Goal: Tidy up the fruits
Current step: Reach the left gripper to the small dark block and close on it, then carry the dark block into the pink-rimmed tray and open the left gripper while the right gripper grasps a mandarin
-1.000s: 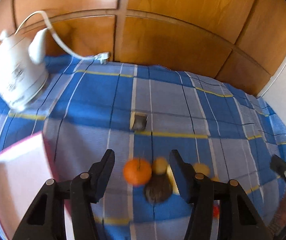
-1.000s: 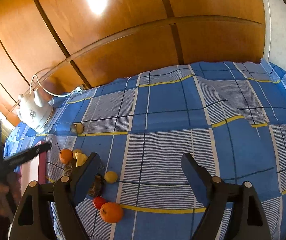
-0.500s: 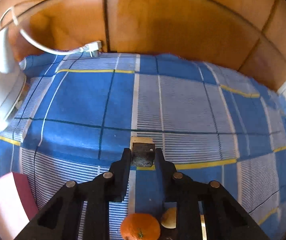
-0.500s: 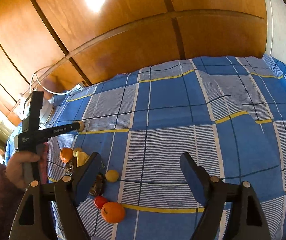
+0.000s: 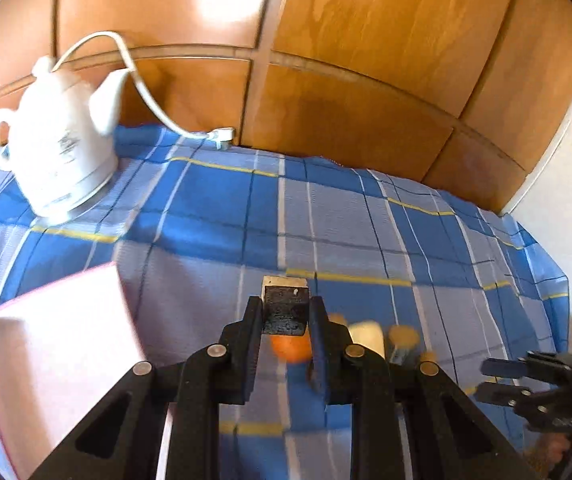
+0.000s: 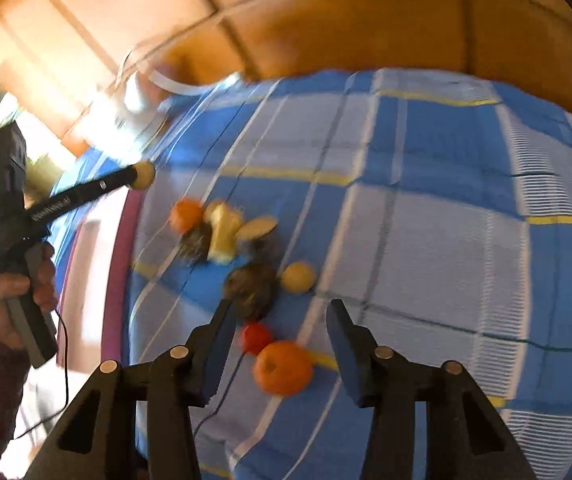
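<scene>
My left gripper is shut on a small dark piece of fruit with a pale cut top and holds it above the checked cloth; from the right wrist view the piece shows at its tip. Below it lie an orange and pale fruit pieces. My right gripper is open above a fruit pile: an orange, a red fruit, a dark fruit, a yellow fruit and another orange.
A pink-rimmed white tray lies at the left; it also shows in the right wrist view. A white kettle with a cord stands at the back left. Wooden panels close the back. The blue checked cloth extends right.
My left gripper has lifted the dark fruit piece off the cloth and swung back toward the tray. My right gripper has moved left over the fruit pile.
</scene>
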The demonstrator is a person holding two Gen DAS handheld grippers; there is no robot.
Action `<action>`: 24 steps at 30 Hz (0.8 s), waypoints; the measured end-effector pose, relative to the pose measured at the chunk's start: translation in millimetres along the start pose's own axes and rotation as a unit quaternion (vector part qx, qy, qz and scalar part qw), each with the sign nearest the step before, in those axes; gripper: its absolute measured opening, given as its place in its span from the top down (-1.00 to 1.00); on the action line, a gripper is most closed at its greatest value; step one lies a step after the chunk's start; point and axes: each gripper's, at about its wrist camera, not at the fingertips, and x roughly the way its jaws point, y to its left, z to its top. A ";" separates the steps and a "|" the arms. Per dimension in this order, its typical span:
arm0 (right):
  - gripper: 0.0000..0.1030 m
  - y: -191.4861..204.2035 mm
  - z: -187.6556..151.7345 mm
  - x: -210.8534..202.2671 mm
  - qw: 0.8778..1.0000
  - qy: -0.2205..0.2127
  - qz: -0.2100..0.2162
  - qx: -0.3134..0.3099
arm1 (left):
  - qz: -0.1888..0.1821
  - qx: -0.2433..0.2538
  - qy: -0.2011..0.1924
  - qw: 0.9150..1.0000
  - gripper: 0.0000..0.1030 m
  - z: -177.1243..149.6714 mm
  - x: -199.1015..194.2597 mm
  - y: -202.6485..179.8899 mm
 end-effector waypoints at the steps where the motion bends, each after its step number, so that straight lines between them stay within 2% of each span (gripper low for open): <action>1: 0.07 4.1 -1.8 3.3 1.000 0.009 0.002 -0.011 | 0.001 -0.003 -0.002 1.000 0.55 -6.3 -7.4 4.2; 6: 0.07 16.6 -11.9 16.6 0.997 0.045 -0.010 -0.054 | 0.019 -0.032 -0.010 0.999 0.55 -37.5 -40.8 40.1; 15: 0.07 22.3 -25.1 41.7 0.986 0.100 -0.080 -0.108 | 0.074 -0.083 -0.012 0.994 0.55 -68.8 -62.2 111.9; 16: 0.22 23.9 -27.4 44.9 0.984 0.104 -0.087 -0.114 | 0.083 -0.092 -0.011 0.992 0.55 -69.1 -60.8 120.0; 18: 0.21 27.1 -29.9 46.4 0.981 0.101 -0.104 -0.127 | 0.096 -0.105 -0.015 0.990 0.55 -68.1 -58.2 132.6; 24: 0.22 30.2 -31.8 47.5 0.980 0.093 -0.114 -0.132 | 0.148 -0.142 -0.020 0.979 0.54 -66.0 -52.5 170.9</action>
